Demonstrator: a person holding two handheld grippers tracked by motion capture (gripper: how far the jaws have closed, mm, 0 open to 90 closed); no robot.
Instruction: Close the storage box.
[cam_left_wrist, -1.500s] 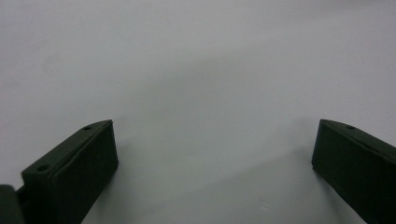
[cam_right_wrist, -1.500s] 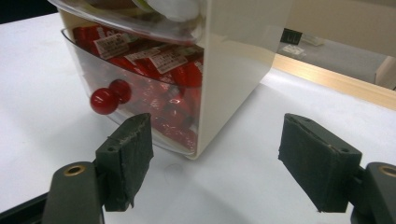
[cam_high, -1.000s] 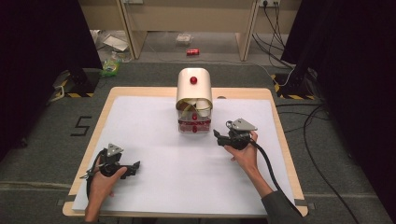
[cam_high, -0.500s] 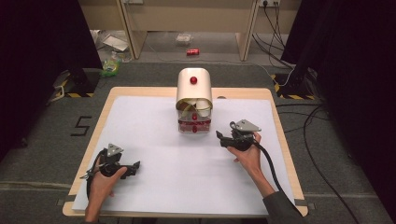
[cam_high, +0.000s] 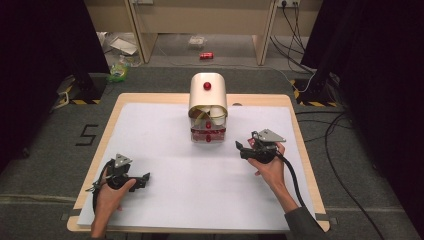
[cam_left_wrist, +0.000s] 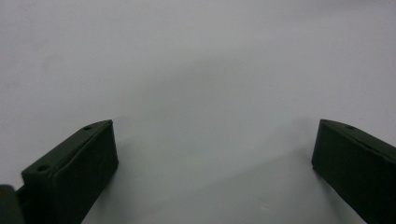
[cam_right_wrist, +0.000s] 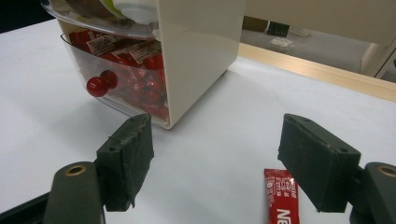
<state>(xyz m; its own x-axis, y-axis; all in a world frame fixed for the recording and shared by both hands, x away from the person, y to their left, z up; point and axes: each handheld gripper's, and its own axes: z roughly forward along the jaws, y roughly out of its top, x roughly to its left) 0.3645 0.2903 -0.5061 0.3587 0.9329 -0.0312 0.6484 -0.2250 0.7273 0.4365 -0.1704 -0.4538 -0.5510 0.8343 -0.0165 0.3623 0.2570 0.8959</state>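
Red sachet (cam_right_wrist: 281, 196) lies at five o'clock of the drawer box (cam_high: 207, 107); right gripper (cam_right_wrist: 215, 163), jaws released, should straddle it squarely.

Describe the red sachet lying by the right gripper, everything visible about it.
The red sachet is a slim, glossy stick pack with white lettering, partly cut off by the frame edge. It lies flat on the white table sheet, between the jaws of the open right gripper and near one of them; contact is unclear. The cream drawer unit stands apart from it.
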